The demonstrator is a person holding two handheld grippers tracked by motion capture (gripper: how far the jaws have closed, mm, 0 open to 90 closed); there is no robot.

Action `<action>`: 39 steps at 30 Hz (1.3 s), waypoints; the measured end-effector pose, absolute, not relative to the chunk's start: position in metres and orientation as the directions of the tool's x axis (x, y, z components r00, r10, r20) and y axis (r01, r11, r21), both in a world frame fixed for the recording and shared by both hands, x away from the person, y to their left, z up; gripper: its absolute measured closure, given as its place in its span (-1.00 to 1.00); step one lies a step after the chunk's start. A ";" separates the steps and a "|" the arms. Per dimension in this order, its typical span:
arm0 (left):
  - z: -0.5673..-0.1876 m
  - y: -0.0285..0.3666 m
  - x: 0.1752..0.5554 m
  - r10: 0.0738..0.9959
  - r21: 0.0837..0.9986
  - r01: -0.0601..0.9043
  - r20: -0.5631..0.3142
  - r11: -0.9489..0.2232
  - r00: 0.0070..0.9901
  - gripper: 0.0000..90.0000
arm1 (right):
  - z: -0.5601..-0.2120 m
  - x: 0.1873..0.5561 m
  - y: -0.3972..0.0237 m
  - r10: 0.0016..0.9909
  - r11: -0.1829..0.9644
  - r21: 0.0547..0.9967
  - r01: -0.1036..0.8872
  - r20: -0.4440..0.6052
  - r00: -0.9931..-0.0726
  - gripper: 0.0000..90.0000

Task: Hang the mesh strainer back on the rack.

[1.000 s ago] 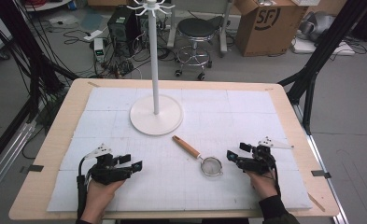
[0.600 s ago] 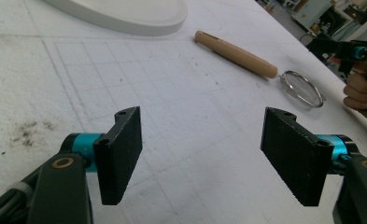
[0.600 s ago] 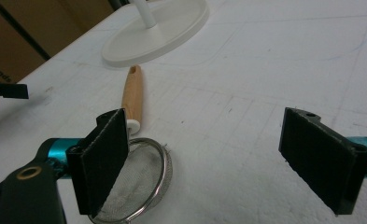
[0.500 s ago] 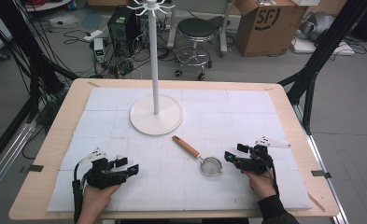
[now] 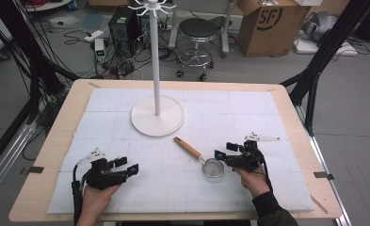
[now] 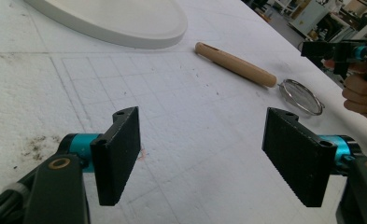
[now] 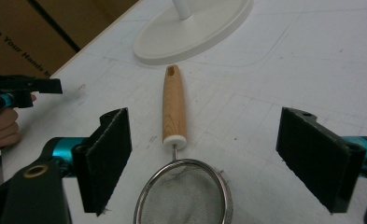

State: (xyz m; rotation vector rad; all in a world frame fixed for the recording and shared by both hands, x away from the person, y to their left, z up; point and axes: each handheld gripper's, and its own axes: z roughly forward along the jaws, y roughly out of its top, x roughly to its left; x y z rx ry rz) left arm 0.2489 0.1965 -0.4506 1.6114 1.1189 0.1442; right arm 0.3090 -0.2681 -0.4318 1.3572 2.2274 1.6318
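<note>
A small strainer lies on the white mat, its wooden handle (image 5: pixel 188 147) pointing toward the stand and its mesh bowl (image 5: pixel 213 168) toward the near right. My right gripper (image 5: pixel 219 154) is open, right beside the bowl. In the right gripper view the bowl (image 7: pixel 183 196) sits low between the spread jaws of the right gripper (image 7: pixel 209 140), with the handle (image 7: pixel 173 105) running straight ahead. My left gripper (image 5: pixel 128 165) is open and holds nothing at the near left; its view has the left gripper (image 6: pixel 209 154) aimed at bare mat, the strainer (image 6: pixel 301 91) farther off.
A white stand with a round base (image 5: pixel 157 117) and a tall pole (image 5: pixel 154 56) rises at the middle back of the mat. The wooden table edge (image 5: pixel 41 188) frames the mat. A stool, boxes and cables lie on the floor beyond.
My right gripper has edged left, closer to the strainer bowl. My left gripper has drawn back a little toward the near edge. The strainer has not moved.
</note>
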 end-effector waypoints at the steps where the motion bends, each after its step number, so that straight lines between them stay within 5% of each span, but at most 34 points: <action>1: -0.451 0.196 0.249 0.712 0.814 0.578 -0.441 0.061 0.547 -0.36 | -0.432 0.310 -0.267 0.670 0.054 0.794 0.606 0.421 -0.612 -0.53; 15: -0.451 0.195 0.252 0.708 0.816 0.575 -0.440 0.058 0.553 -0.37 | -0.430 0.320 -0.240 0.658 0.123 0.762 0.636 0.417 -0.627 -0.28; 39: -0.451 0.191 0.247 0.710 0.822 0.569 -0.423 0.038 0.564 -0.39 | -0.433 0.333 -0.218 0.644 0.199 0.696 0.690 0.438 -0.627 -0.14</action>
